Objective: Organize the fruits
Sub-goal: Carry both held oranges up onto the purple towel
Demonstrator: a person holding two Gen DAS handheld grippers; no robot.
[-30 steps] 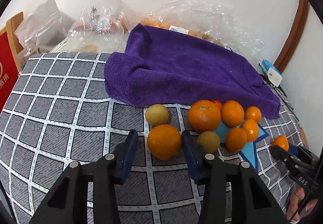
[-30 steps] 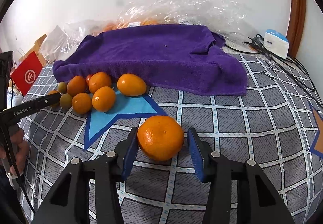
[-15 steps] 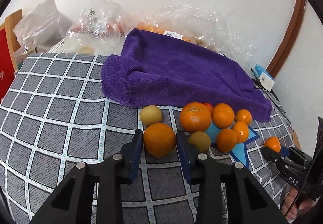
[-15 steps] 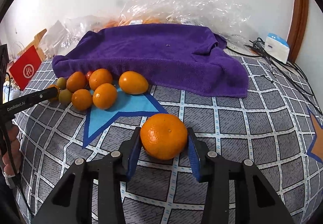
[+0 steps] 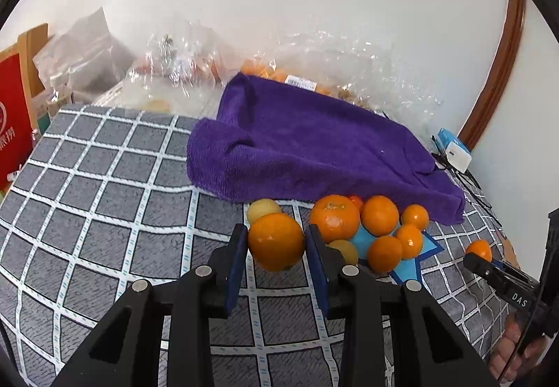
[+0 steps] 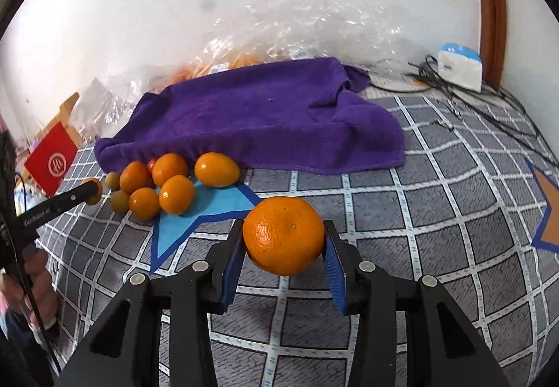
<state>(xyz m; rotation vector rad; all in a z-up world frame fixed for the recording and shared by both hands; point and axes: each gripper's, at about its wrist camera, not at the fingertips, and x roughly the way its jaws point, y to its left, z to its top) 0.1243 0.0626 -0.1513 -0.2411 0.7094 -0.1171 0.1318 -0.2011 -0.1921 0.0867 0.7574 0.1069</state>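
- Two fruits are gripped at once: the left gripper (image 5: 276,242) is clamped on a smooth orange (image 5: 276,242), its blue pads pressing both sides
- The right gripper (image 6: 283,236) is clenched on a dimpled mandarin (image 6: 283,236), which looks raised just clear of the checked cover (image 6: 436,229)
- The smooth orange sits in front of a small yellow-green fruit (image 5: 262,207) and just left of the loose fruit pile (image 5: 379,226)
- That pile, seen from the right wrist, holds several small oranges (image 6: 174,184) and two greenish ones, resting partly on a blue star shape (image 6: 195,216) printed on the cover
- A purple towel (image 5: 314,149) lies bunched directly behind the pile, its front edge touching the rearmost fruits
- Clear plastic bags (image 5: 325,58) with more orange fruit stand behind the towel against the white wall
- A red box (image 5: 14,114) stands at the far left; a white and blue charger (image 6: 459,67) with black cables lies at the far right corner
- A person's hand (image 6: 31,285) shows at the left edge of the right wrist view
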